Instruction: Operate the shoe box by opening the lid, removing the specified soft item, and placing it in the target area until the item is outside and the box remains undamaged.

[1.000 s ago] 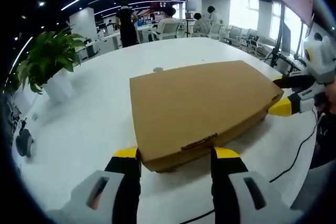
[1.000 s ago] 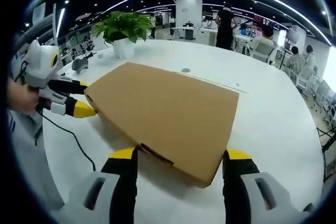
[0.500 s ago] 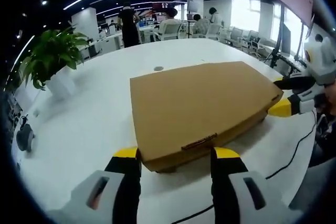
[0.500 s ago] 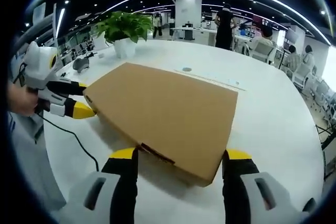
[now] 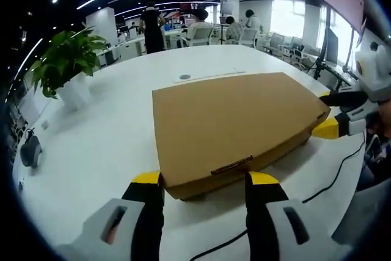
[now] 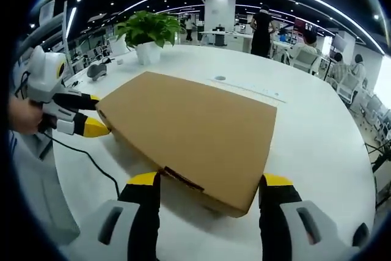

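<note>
A flat brown cardboard shoe box [image 5: 232, 120] lies closed on the round white table [image 5: 110, 145]. My left gripper [image 5: 204, 179] is open, and its yellow-tipped jaws straddle the near edge, where a small lid tab sits. In the right gripper view the same box [image 6: 195, 129] stretches away from my right gripper [image 6: 211, 181], also open, astride another edge. Each gripper appears in the other's view at a box corner: the right gripper [image 5: 325, 113] at the right, the left gripper [image 6: 99, 114] at the left. The box's contents are hidden.
A potted plant [image 5: 64, 62] [image 6: 146, 29] stands on the table beyond the box. A dark cable [image 5: 339, 172] [image 6: 91, 160] trails over the table from each gripper. A small dark device [image 5: 29, 151] lies near the table's edge. People sit and stand at desks [image 5: 195, 29] far behind.
Both views have shifted slightly. The box stays closed, and both grippers keep the same open stance at its edges.
</note>
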`<state>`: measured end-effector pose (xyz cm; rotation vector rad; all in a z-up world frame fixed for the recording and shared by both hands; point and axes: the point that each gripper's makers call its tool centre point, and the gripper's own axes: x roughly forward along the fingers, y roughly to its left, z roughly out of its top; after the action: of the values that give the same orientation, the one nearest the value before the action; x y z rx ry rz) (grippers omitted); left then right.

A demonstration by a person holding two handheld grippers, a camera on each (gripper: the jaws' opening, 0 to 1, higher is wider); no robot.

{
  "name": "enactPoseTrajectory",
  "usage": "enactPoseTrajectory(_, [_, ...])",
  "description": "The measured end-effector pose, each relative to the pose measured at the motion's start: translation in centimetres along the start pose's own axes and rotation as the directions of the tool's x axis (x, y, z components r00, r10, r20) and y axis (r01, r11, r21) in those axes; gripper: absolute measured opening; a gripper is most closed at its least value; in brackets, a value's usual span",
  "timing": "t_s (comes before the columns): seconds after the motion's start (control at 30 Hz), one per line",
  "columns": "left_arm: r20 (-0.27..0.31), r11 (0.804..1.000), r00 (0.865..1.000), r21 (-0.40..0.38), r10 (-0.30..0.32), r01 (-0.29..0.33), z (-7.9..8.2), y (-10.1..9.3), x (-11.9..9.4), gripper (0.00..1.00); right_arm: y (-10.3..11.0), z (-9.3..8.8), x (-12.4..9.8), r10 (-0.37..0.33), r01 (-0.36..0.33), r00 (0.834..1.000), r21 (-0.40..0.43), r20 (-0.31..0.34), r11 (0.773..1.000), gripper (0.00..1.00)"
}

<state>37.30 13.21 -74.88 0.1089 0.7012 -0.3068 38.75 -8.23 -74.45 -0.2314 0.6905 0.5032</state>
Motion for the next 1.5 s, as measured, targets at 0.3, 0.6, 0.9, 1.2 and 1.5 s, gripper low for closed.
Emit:
enactPoseTrajectory(0.3, [-0.004, 1.0, 1.0, -0.008, 0.001, -0.001, -0.9, -0.5, -1.1, 0.52, 0.7, -0.6, -0.9, 0.016, -0.016, 1.0, -0.003, -0.003, 1.0, 0.63])
enactPoseTrajectory(0.6, [-0.022, 1.0, 1.0, -0.015, 0.004, -0.004, -1.9, -0.9, -2.2, 0.52, 1.5, -1.4, -2.0, 0.016, -0.017, 1.0, -0.01, -0.014, 1.0, 0.62])
enactPoseTrajectory(0.9, [-0.052, 1.0, 0.999, -0.024, -0.005, 0.004, -3.0, -1.5, -3.6, 0.51, 2.3, -2.4, -3.3, 0.018, -0.019, 0.999, -0.036, -0.033, 0.999, 0.61])
enactPoseTrajectory(1.2, [-0.066, 1.0, 0.998, -0.006, -0.008, 0.008, -3.4, -1.7, -4.0, 0.49, 2.5, -2.6, -3.6, 0.032, -0.033, 0.999, -0.028, -0.039, 0.999, 0.61])
enactPoseTrajectory(1.5, [-0.055, 1.0, 0.998, 0.0, 0.0, 0.0, -3.5, -1.7, -4.1, 0.49, 2.4, -3.1, -3.5, 0.031, -0.033, 0.999, -0.041, -0.04, 0.999, 0.6])
